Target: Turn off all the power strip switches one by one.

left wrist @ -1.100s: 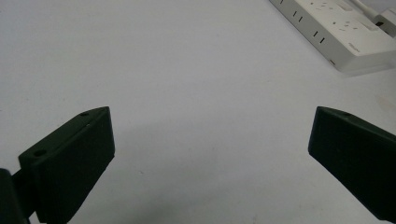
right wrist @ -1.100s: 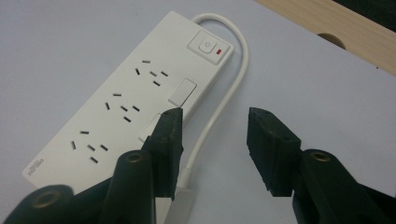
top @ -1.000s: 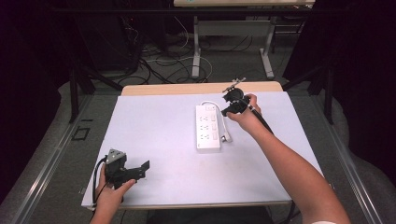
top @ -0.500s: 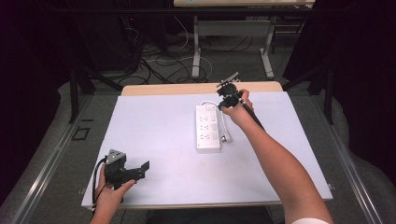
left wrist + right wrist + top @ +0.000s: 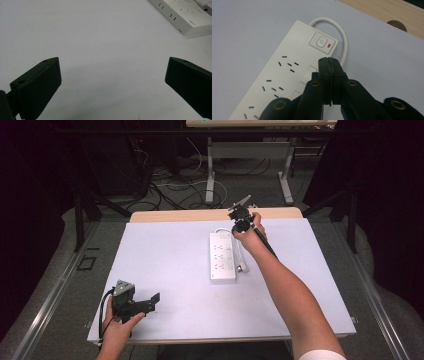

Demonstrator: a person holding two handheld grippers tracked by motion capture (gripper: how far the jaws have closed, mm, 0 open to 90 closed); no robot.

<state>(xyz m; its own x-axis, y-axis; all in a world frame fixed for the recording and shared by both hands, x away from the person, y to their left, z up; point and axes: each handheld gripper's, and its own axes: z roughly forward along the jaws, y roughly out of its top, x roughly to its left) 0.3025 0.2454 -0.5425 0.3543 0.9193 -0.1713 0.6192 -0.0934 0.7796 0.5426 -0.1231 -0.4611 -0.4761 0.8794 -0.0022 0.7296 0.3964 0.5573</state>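
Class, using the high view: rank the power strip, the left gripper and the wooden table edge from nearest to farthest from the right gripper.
1. Power strip, just left of and below the right gripper.
2. Wooden table edge, along the far side; close to the strip's rank.
3. Left gripper, at the near left corner.

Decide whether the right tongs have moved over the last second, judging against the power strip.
Yes. The right tongs have moved toward the table's far edge, from beside the power strip to above its far, switch end.
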